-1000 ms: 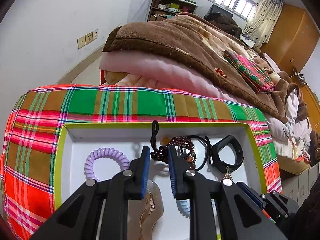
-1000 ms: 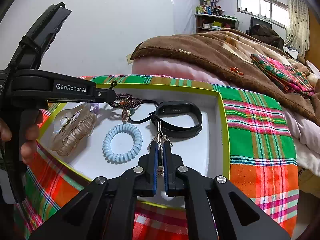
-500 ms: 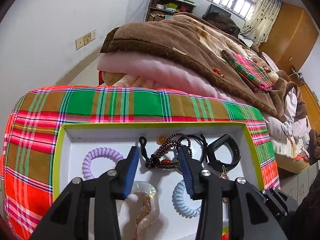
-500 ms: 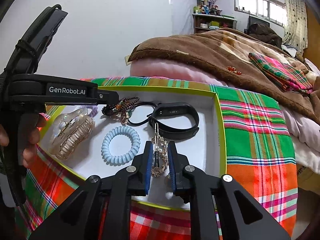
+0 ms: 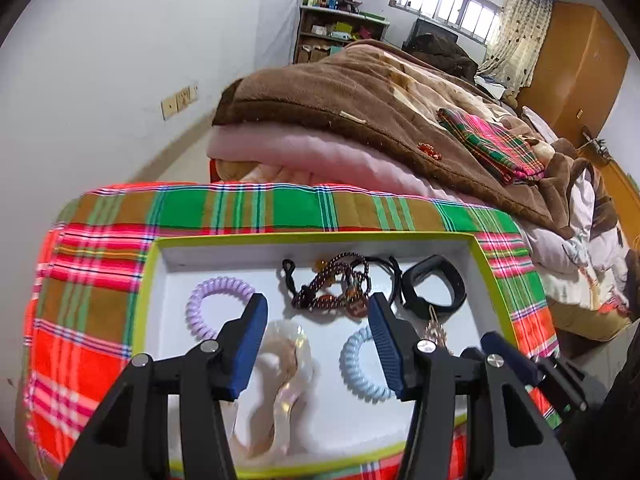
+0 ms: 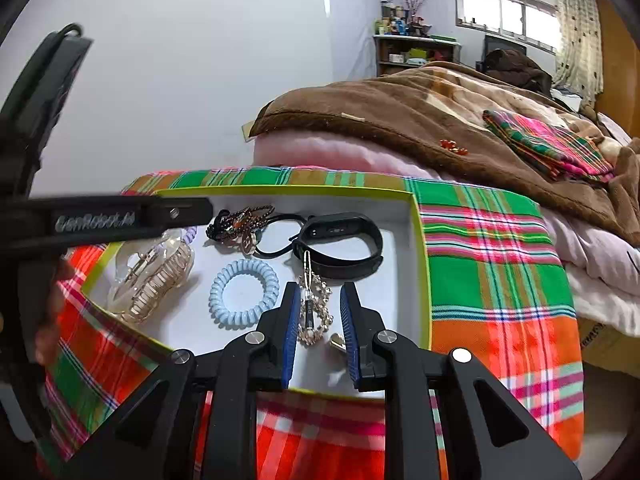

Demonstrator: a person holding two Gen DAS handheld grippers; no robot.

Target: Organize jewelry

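Presently your left gripper (image 5: 318,312) hovered over the shallow white cardboard tray with the yellow-green rim (image 5: 312,237), its blue-padded jaws opening with nothing between them; the dark beaded bracelet tangle with amber stones (image 5: 336,284) lay on the tray floor just beyond the fingertips, untouched. Your right gripper (image 6: 320,304) pointed down at the near right part of the same tray (image 6: 424,280), jaws opening, and the pale rhinestone hair clip with a metal bar (image 6: 314,308) lay between the pads without either pad pressing on it. Beside that clip on the left sat the light blue spiral hair tie (image 6: 244,292). The black fitness band (image 6: 340,244) rested toward the far right corner, touching a thin black elastic loop (image 6: 276,236). The translucent champagne-coloured claw clip (image 6: 154,280) lay at the left side of the tray, and the lilac spiral hair tie (image 5: 218,300) sat behind it, partly hidden by your left gripper in the right wrist view. The tray stood on a red, green and orange plaid cloth (image 6: 492,248), with a brown fleece blanket (image 6: 400,120) heaped on the bed behind.
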